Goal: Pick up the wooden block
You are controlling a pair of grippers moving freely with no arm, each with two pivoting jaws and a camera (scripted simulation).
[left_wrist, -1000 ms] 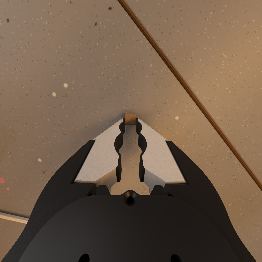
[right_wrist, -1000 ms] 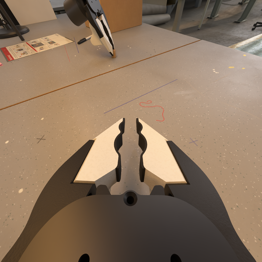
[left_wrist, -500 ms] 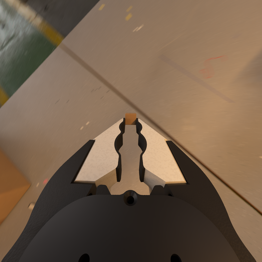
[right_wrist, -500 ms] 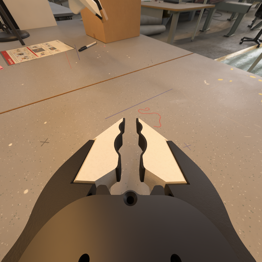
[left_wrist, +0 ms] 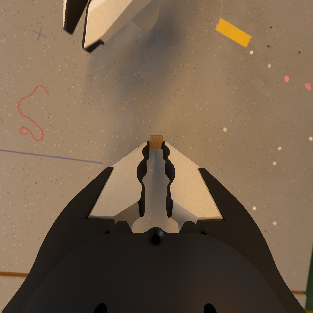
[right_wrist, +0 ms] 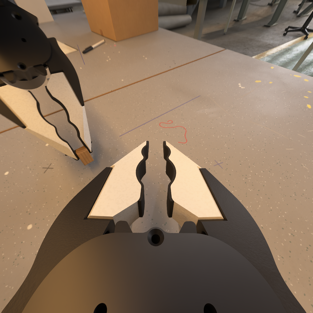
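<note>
The wooden block is a small tan cube pinched between the tips of my left gripper. In the right wrist view the left gripper slants down from the upper left. There the block hangs at its tips, just above or touching the speckled table; I cannot tell which. My right gripper is open a narrow gap with nothing between its fingers, low over the table, just right of the block. Its fingers show at the top of the left wrist view.
A cardboard box and a black marker lie at the far side beyond a brown seam. A red scribble and a blue line mark the table. Yellow tape is stuck on it. The table edge is at the far right.
My left gripper has carried the block up from the far table section, swung it across, and come down close to the left of my right gripper. The right gripper has barely moved.
</note>
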